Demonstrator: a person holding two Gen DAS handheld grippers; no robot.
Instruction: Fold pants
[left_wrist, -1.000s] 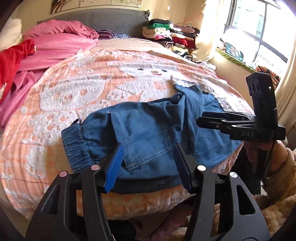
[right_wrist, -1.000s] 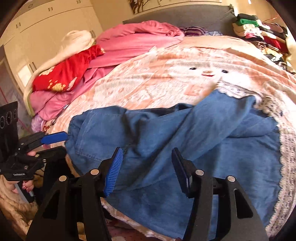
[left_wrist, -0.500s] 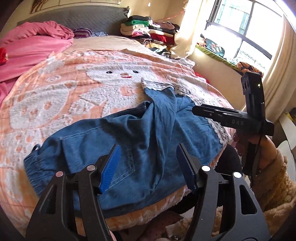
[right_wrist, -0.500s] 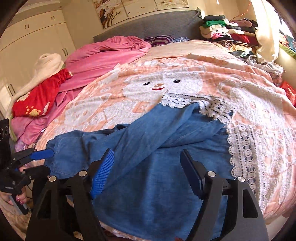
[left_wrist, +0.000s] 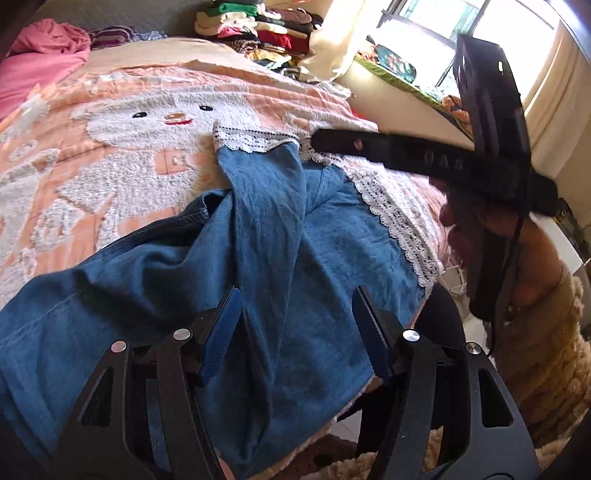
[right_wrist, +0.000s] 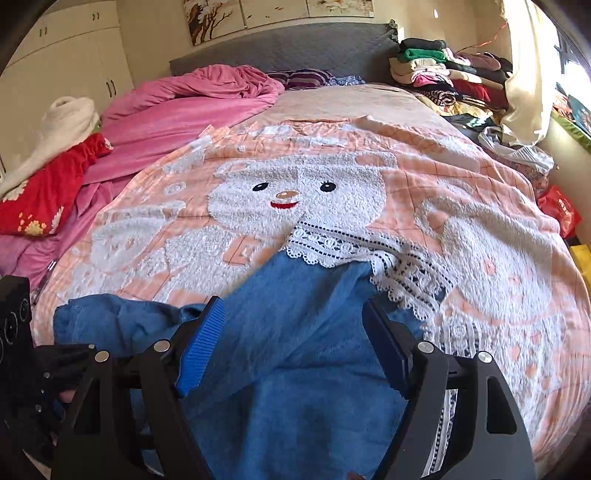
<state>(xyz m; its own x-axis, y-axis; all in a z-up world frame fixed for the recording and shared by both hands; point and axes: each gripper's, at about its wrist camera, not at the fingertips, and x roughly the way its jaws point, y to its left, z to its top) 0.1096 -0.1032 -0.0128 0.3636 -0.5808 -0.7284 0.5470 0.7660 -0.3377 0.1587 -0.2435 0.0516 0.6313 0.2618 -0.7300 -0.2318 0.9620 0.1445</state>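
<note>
One pair of blue denim pants (right_wrist: 295, 332) with white lace cuffs (right_wrist: 332, 247) lies rumpled along the near edge of the bed, on a peach bear-pattern blanket (right_wrist: 480, 192); one leg crosses over the other, cuffs pointing toward the headboard. Left gripper (left_wrist: 295, 332) hovers over the mid-leg fabric, jaws apart, nothing between them. Right gripper (right_wrist: 291, 343) sits low over the upper leg, jaws likewise spread wide and empty. Risks, as I judge them: a pinch here could catch only the top layer, so the crossed leg drags and the fold sets crooked; lace may snag on the ribbed pads; the near part overhangs the bed edge and might slide off if tugged. Surroundings: pink duvet (right_wrist: 192, 110) and red garment (right_wrist: 48, 192) far left, stacked folded clothes (right_wrist: 443, 74) by the headboard, curtain (right_wrist: 524, 74) at right. None crowd the working area.
</note>
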